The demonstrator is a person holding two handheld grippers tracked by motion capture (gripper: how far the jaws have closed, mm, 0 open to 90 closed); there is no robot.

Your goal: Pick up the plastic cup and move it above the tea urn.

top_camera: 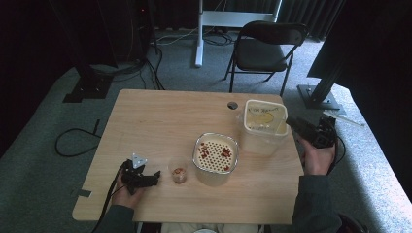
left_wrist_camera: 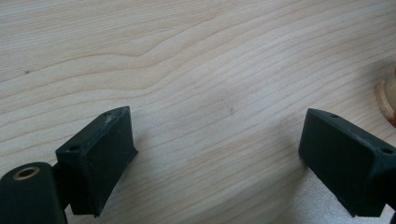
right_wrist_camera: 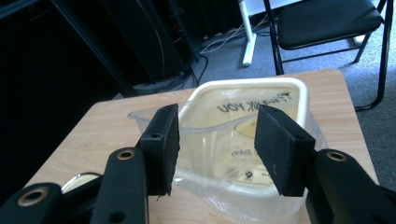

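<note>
A tall clear plastic tub (top_camera: 262, 127) lined with a thin plastic bag stands at the table's right; printed letters show inside it (right_wrist_camera: 252, 105). My right gripper (top_camera: 291, 123) is at the tub's right rim, held by a hand off the table edge. Its jaws (right_wrist_camera: 217, 140) stand apart with the bag's clear edge (right_wrist_camera: 205, 130) in front of them, and the pads press on nothing. A cream tub (top_camera: 216, 159) topped by a perforated insert with red bits sits mid-table, and a small cup (top_camera: 179, 174) of red bits is left of it. My left gripper (top_camera: 154, 177) rests open on bare wood (left_wrist_camera: 219, 140), left of the cup (left_wrist_camera: 386, 95).
The wooden table (top_camera: 160, 121) has a small round hole (top_camera: 232, 105) near its far edge. A black folding chair (top_camera: 265, 48) and a white stand leg (top_camera: 199, 34) are behind the table. Cables (top_camera: 73, 141) lie on the grey carpet at left.
</note>
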